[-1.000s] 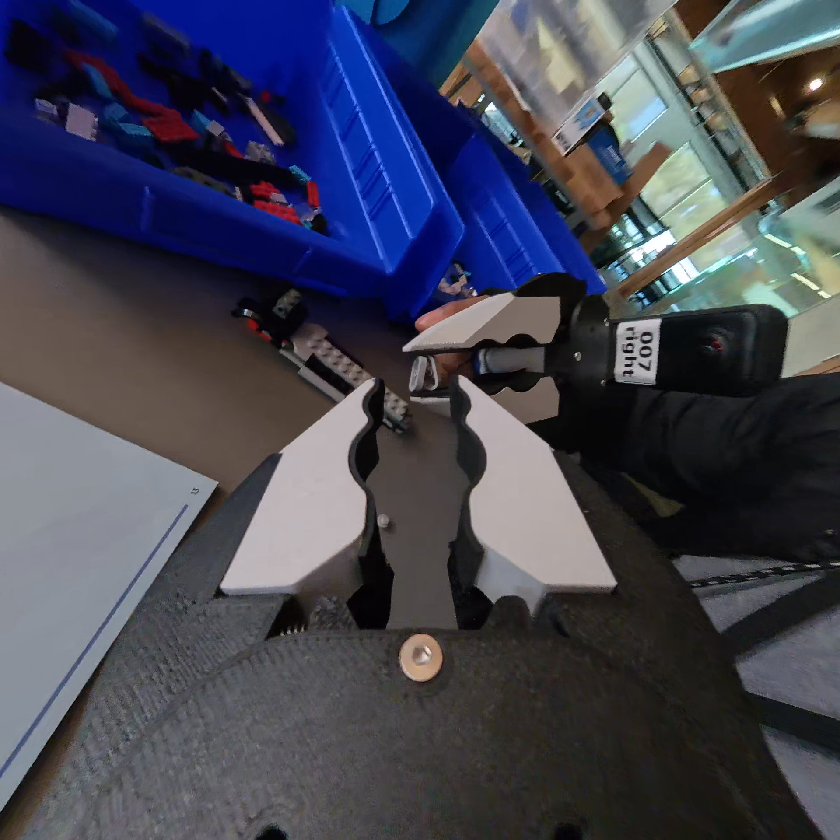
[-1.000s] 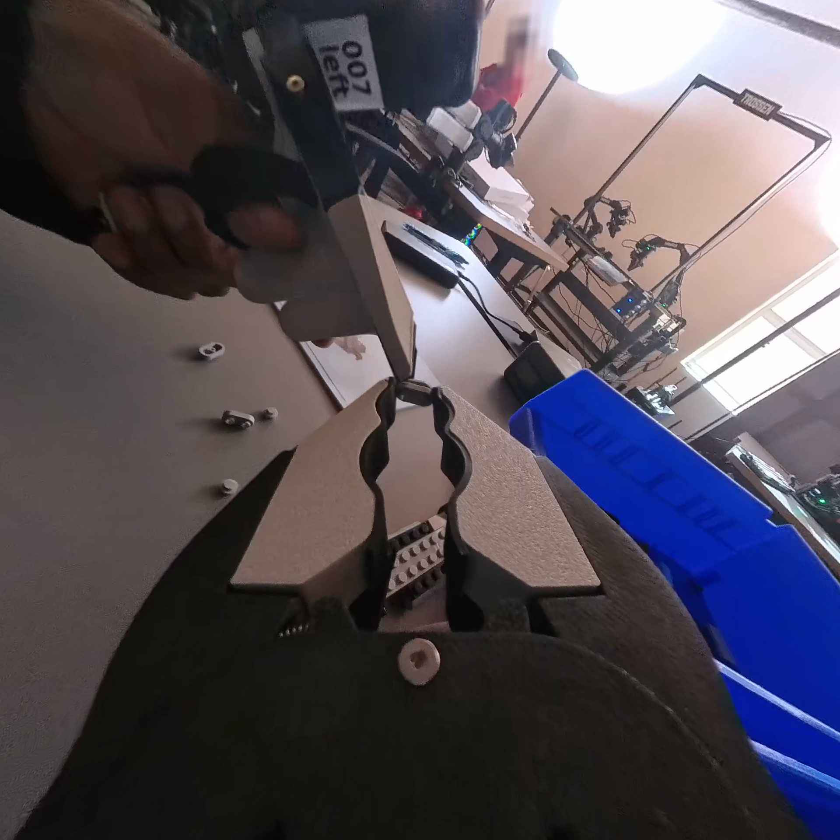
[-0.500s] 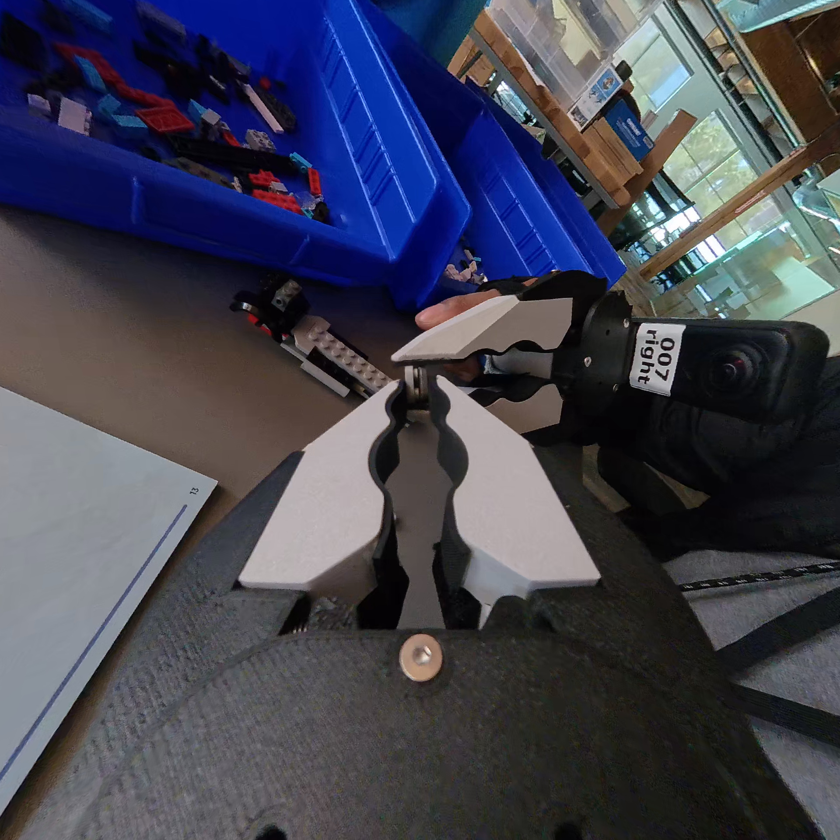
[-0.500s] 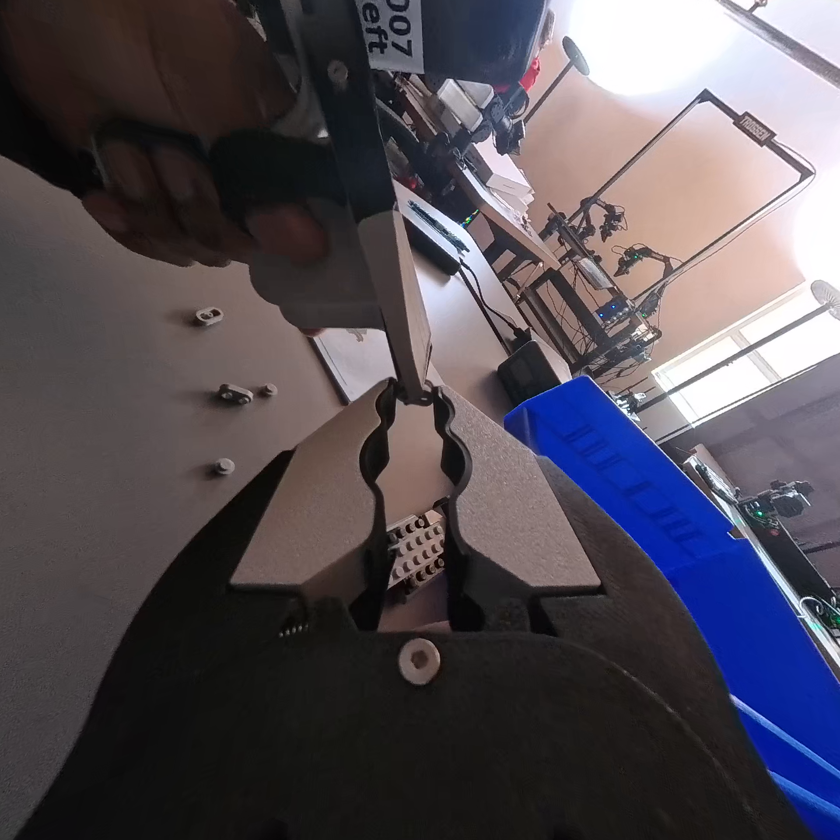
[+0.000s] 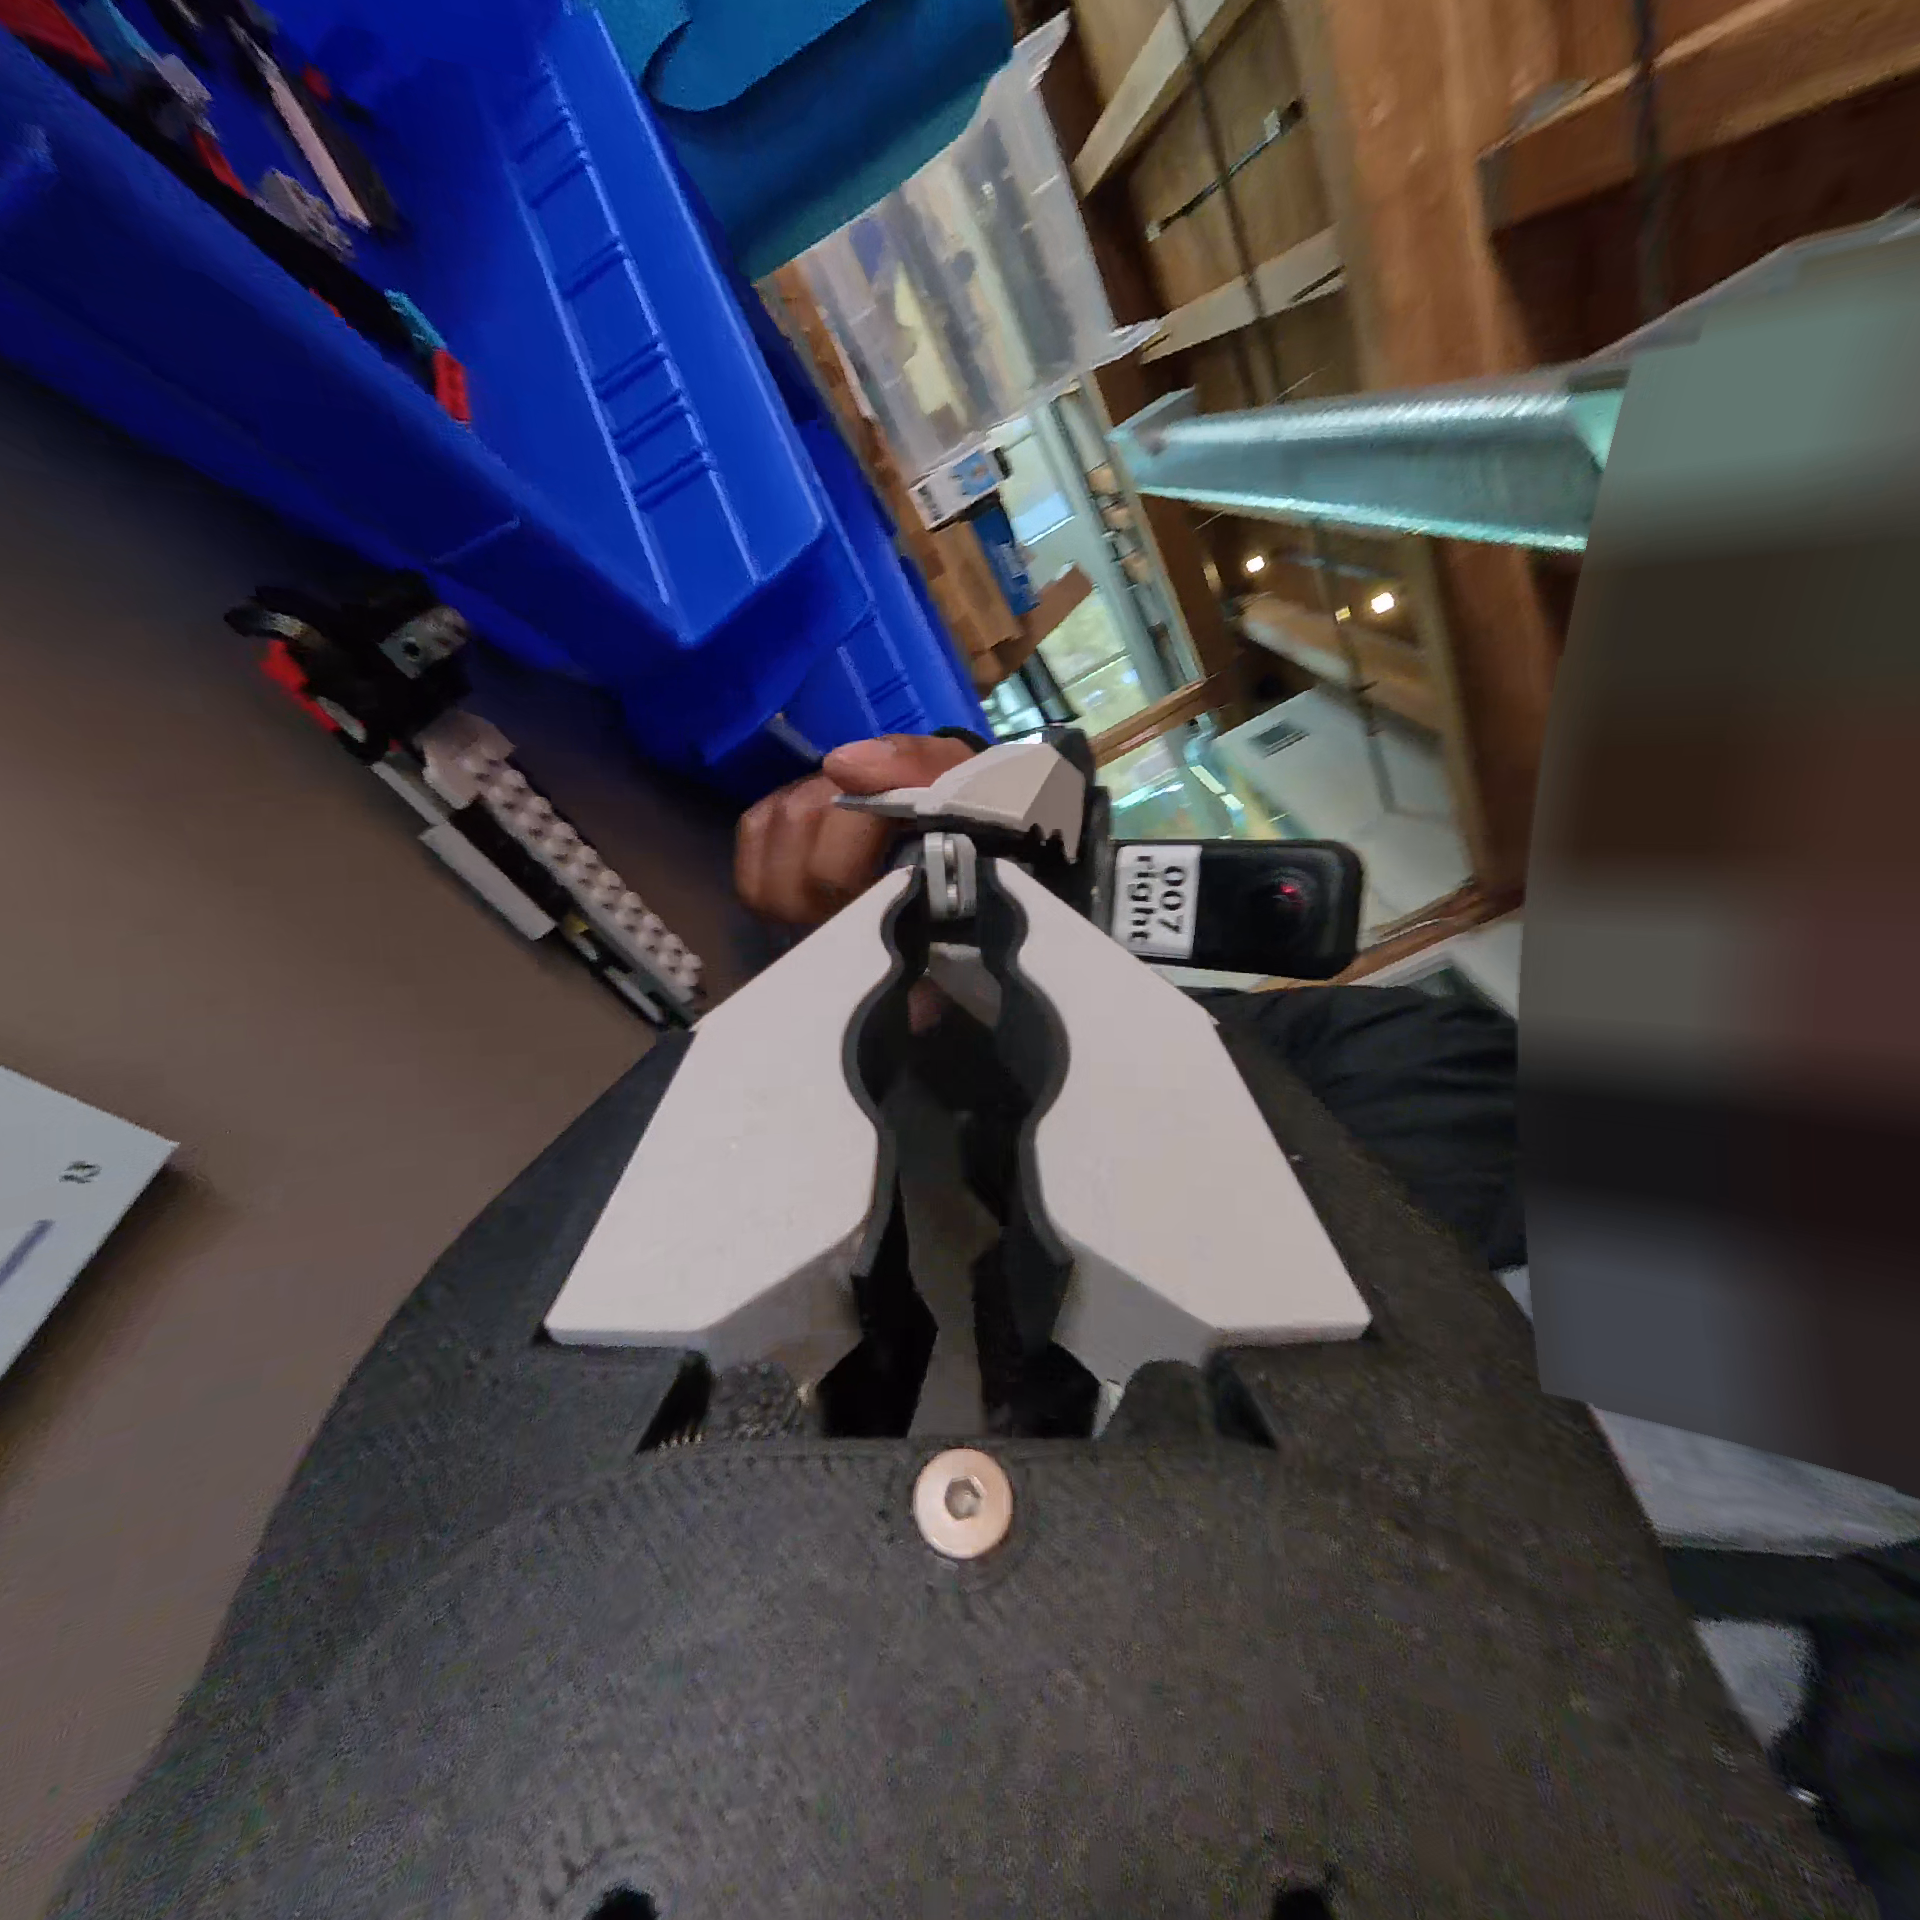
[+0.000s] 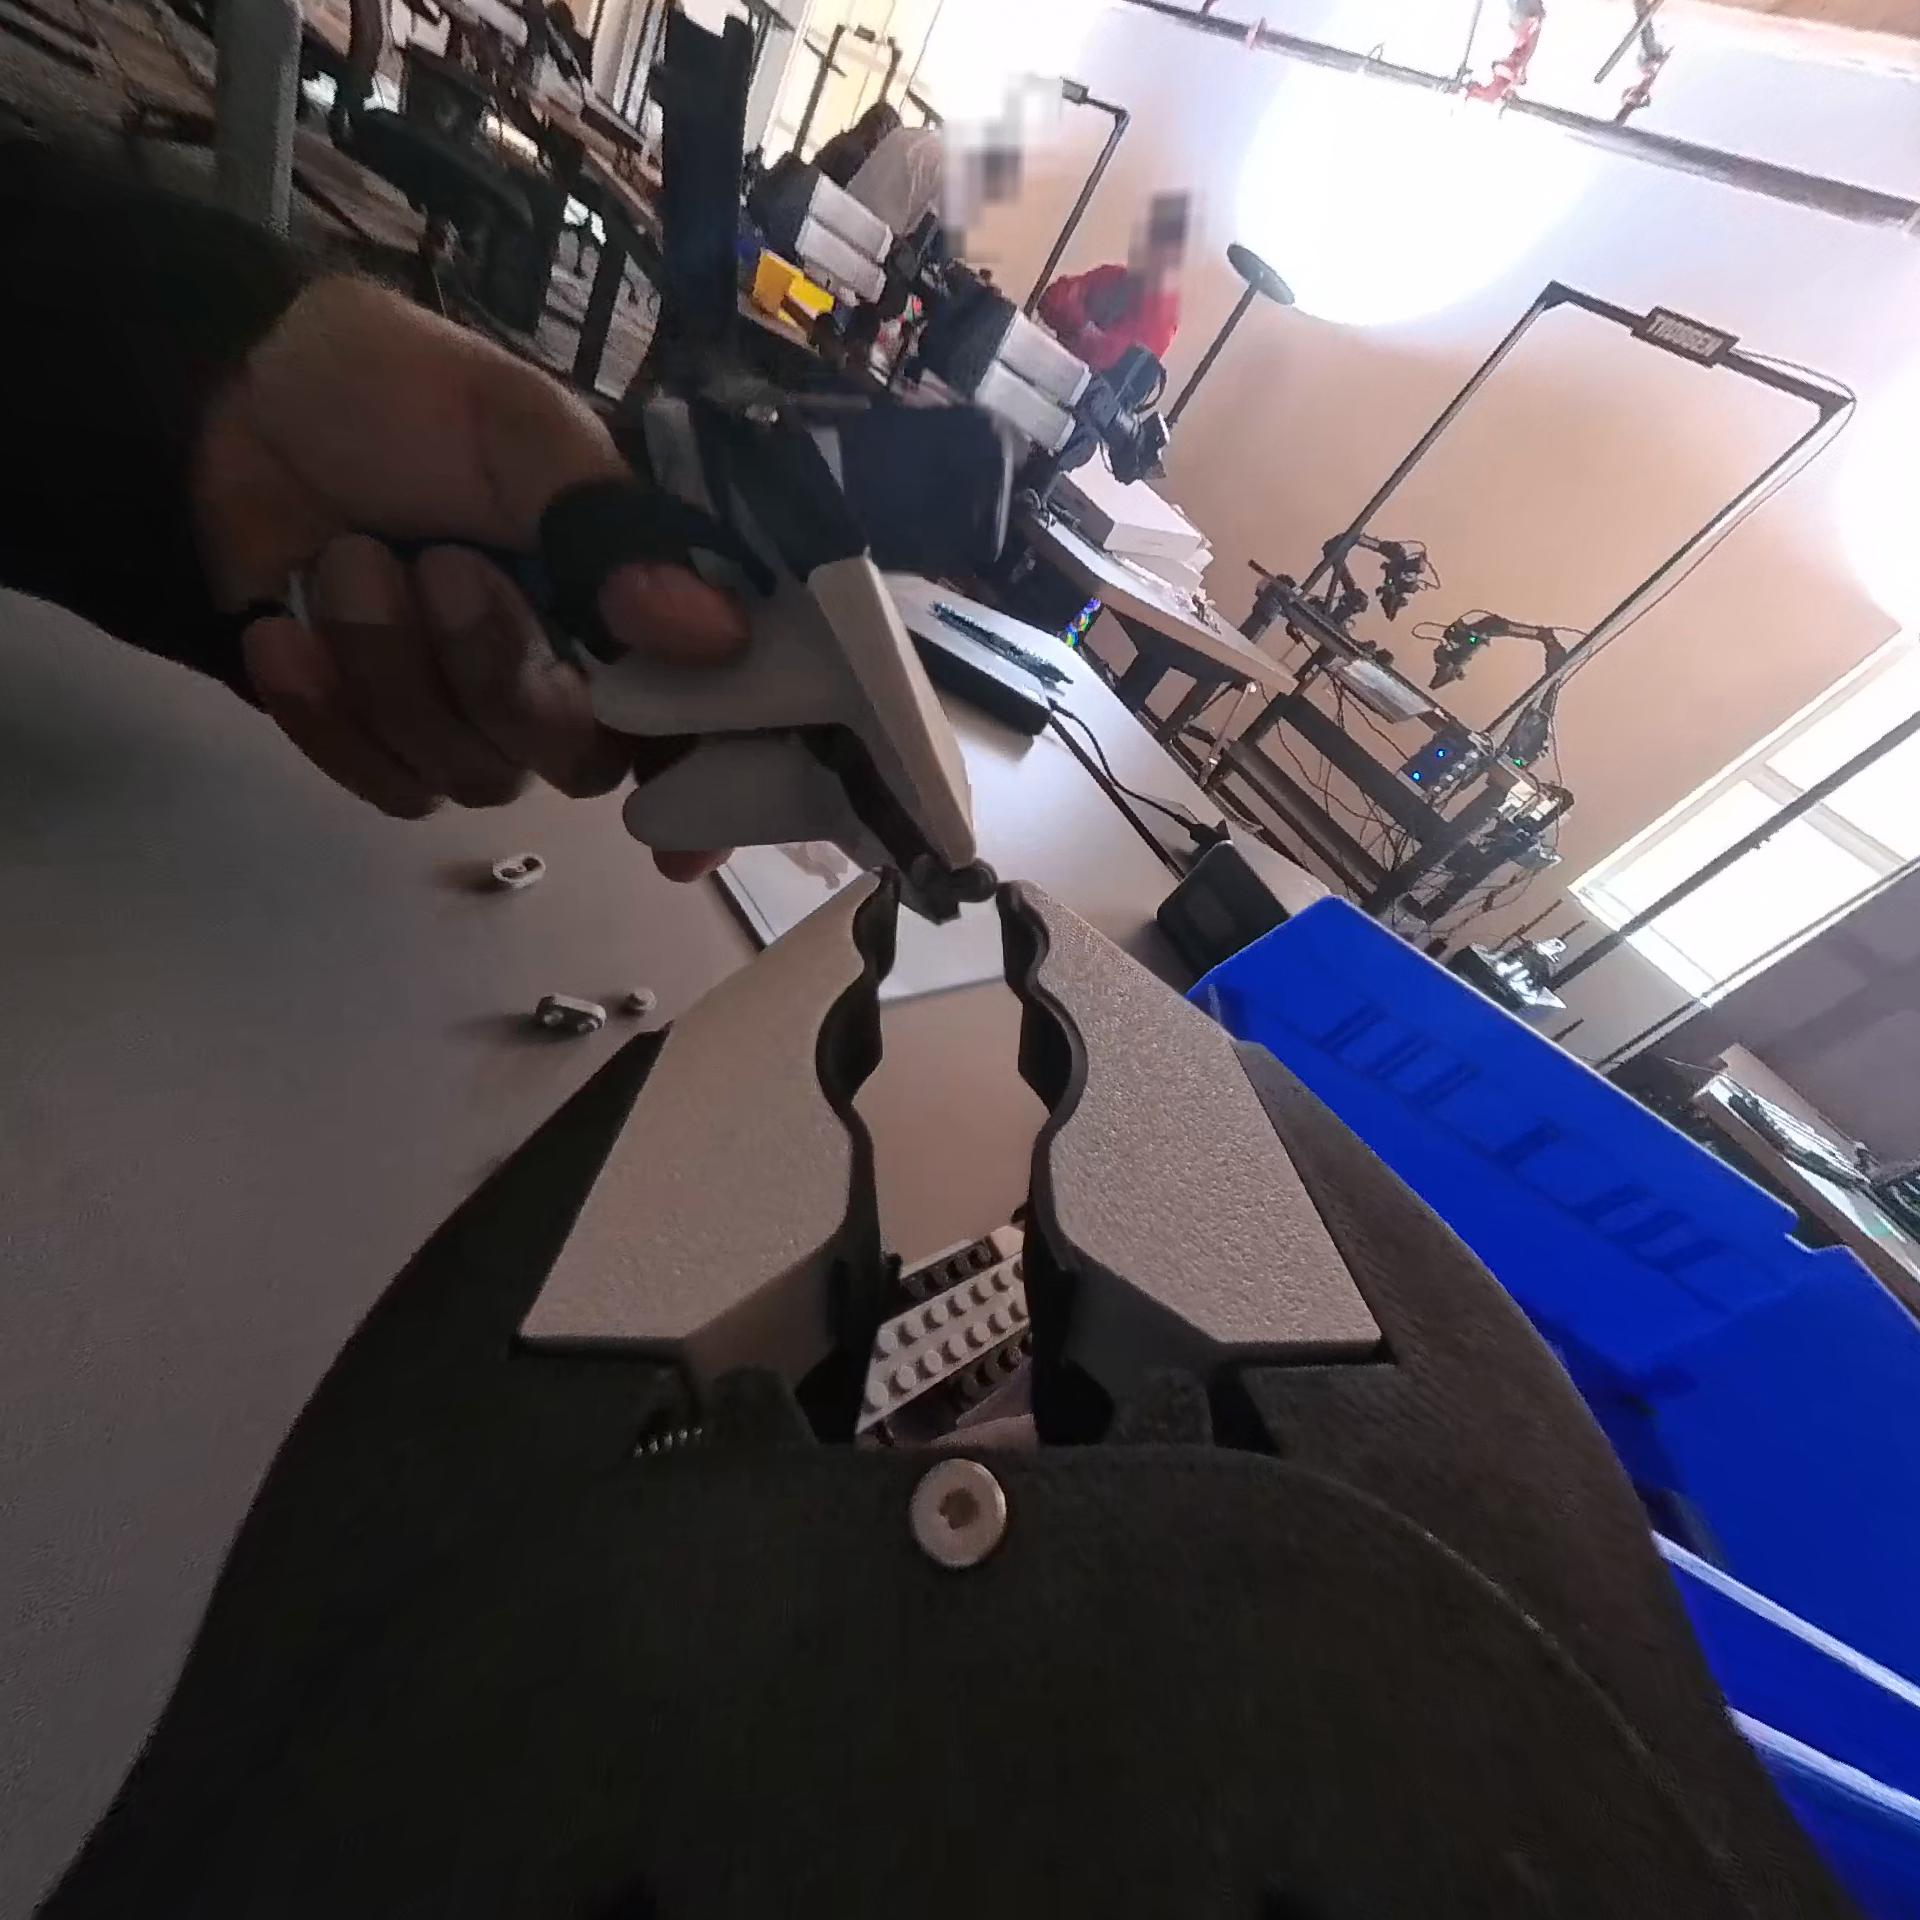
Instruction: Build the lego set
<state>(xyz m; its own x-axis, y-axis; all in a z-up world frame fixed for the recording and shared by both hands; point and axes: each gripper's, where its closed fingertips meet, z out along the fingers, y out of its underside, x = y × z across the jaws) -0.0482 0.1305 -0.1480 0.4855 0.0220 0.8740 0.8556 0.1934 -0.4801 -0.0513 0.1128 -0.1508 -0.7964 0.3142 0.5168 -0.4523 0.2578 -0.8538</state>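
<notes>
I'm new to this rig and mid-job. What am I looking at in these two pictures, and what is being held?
There is no robot arm. A person grips hand-held tongs in each hand, and each has a camera looking along its fingers. One picture is from the left tongs, shut on a small grey piece. The other is from the right tongs, open around that piece. On the brown table lie a part-built lego model, blue bins, a paper sheet and loose grey bits.

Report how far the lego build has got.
Done: a partial model of black, grey and red bricks lies on the table. In hand: the left tongs pinch a small grey piece; the right tongs are open beside it. Left: loose bricks fill the blue bin.
</notes>
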